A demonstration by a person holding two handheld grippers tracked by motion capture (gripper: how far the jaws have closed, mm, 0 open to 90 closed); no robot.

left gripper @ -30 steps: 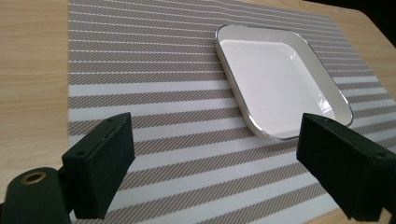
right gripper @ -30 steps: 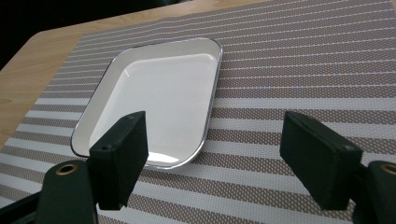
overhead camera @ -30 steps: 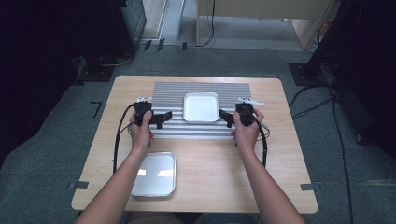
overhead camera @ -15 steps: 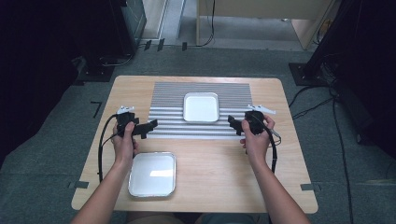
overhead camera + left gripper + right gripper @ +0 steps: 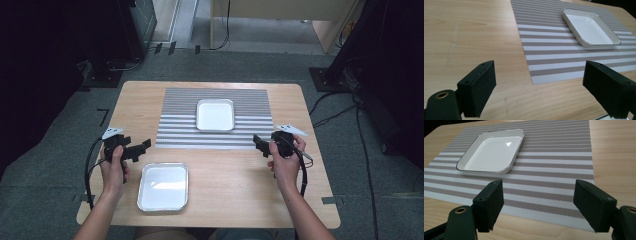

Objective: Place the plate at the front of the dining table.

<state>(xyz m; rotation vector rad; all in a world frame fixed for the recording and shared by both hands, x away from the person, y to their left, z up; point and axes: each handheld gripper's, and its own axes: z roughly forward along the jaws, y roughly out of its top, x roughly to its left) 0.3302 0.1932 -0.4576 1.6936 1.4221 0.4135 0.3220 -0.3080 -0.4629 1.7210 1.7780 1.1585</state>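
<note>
A white square dish point(image 5: 215, 114) rests on the striped placemat point(image 5: 215, 135) at the middle of the wooden table point(image 5: 310, 200). A metal tray point(image 5: 163, 186) lies near the front edge, left of centre. My left gripper point(image 5: 142, 147) hovers over bare wood off the mat's front left corner, open and empty, just above the tray's far left corner. Off the mat's front right corner my right gripper point(image 5: 257, 141) is open and empty too. The left gripper view has the dish point(image 5: 590, 30) far right past the wide jaws; the right gripper view has the dish point(image 5: 491, 153) at upper left.
Bare wood lies on both sides of the placemat point(image 5: 554, 170) and along the table's front right. Cables trail from both grippers toward the front edge. Dark equipment and floor cables point(image 5: 345, 105) surround the table.
Both hands have drawn back from the dish, the left outward to the left and toward the front, the right outward to the right. The dish stays put on the mat.
</note>
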